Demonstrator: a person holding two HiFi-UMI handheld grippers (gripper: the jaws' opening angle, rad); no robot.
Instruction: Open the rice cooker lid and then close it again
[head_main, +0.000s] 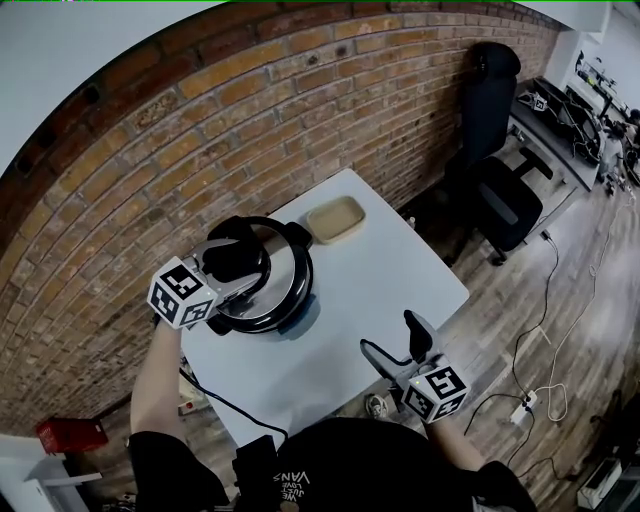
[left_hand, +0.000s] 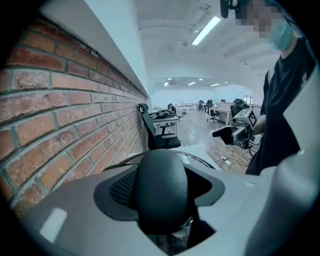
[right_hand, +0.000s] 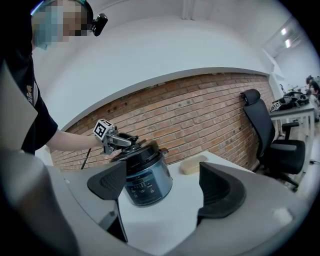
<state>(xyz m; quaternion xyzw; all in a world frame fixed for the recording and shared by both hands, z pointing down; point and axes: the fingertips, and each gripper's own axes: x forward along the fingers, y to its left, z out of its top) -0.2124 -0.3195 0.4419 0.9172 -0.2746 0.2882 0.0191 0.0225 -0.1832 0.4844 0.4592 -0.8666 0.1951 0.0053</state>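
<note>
Just then we had our left gripper (head_main: 235, 260) clamped on the black knob (left_hand: 160, 190) of the lid (head_main: 287, 287), the rice cooker (right_hand: 145, 182) standing at the counter's (head_main: 380, 280) left end near the brick wall (head_main: 150, 150), while our right gripper (head_main: 388, 335) hung wide and empty.

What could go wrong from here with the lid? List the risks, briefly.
1. The lid's rounded black knob sits between the left gripper's jaws. I cannot tell whether they clamp it, so it could slip on the lift.
2. The rice cooker stands near the table's edge, and the right gripper, open and empty, hangs clear of it. Unbraced, the rice cooker may shift or tip.
</note>
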